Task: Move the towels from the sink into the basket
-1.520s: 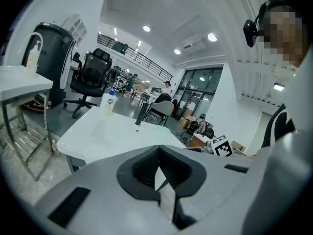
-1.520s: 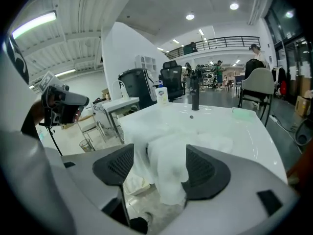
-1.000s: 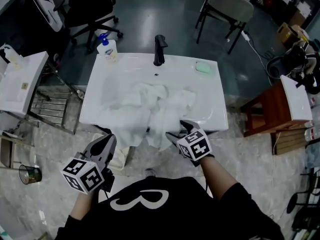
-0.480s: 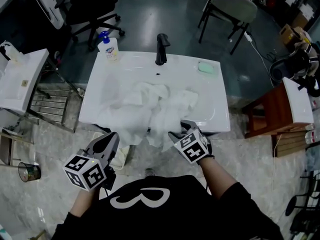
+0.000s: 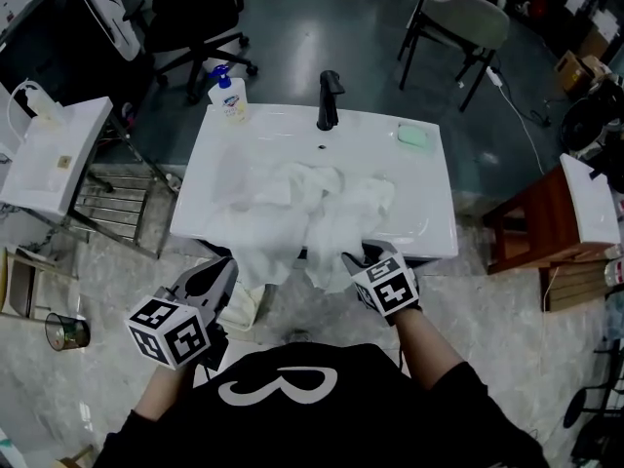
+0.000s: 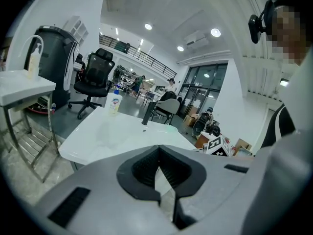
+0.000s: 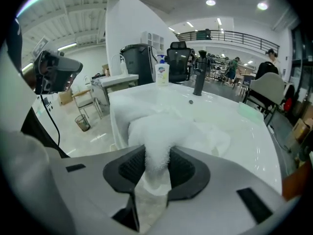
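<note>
Your right gripper [image 7: 157,166], jaws just closing, clamps towel [image 7: 159,131] draped over sink [image 5: 434,213] front rim (more heaped in basin); left gripper [image 6: 157,153] jaws together, empty.

Sink [image 5: 421,201] one; faucet [image 5: 330,101] one; towel heap [image 5: 314,209] one; left gripper [image 5: 222,267], right gripper [image 5: 370,254]: two.

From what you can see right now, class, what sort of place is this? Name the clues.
Probably an open office or lab hall, not a bathroom: the white sink stands free on the floor, a black office chair sits beyond it, and a railed upper gallery runs overhead.
</note>
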`<state>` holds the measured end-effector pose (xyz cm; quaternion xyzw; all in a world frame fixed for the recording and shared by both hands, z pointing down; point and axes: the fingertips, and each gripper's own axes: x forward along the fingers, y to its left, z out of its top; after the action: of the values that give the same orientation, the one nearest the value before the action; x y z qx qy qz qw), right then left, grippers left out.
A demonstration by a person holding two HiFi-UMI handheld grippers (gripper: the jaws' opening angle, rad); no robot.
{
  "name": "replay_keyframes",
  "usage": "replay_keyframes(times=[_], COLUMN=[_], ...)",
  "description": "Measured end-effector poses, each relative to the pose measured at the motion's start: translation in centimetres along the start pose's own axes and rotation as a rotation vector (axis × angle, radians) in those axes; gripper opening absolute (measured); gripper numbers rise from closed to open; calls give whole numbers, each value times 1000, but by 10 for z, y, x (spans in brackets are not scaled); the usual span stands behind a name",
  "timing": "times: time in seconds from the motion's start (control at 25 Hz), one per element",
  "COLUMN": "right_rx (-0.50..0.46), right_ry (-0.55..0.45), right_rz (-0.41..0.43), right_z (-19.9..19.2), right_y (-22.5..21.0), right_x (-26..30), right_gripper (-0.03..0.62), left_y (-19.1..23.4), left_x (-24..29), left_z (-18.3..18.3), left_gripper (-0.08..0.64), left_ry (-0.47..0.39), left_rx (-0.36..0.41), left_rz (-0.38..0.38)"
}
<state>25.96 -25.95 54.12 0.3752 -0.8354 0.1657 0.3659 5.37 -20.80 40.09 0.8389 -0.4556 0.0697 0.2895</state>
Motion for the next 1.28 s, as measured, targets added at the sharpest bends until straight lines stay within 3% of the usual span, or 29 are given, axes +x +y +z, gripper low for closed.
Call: replay_keyframes(times=[0.48, 1.0, 1.28], right_rx=[217, 244, 185], right_ry=[-148, -342, -428], right_rz=[-19, -94, -148], right_z=[27, 89, 121], right_y=[12, 50, 82], right_x=[-37, -116, -167], right_gripper=[109, 107, 104], left_y=[5, 13, 17], left_x=[-24, -72, -101], left_z=[4, 22, 30], left_gripper=[6, 6, 7], left_ry=[48, 23, 2], left_rx=[4, 4, 30], left_rz=[-79, -150, -176])
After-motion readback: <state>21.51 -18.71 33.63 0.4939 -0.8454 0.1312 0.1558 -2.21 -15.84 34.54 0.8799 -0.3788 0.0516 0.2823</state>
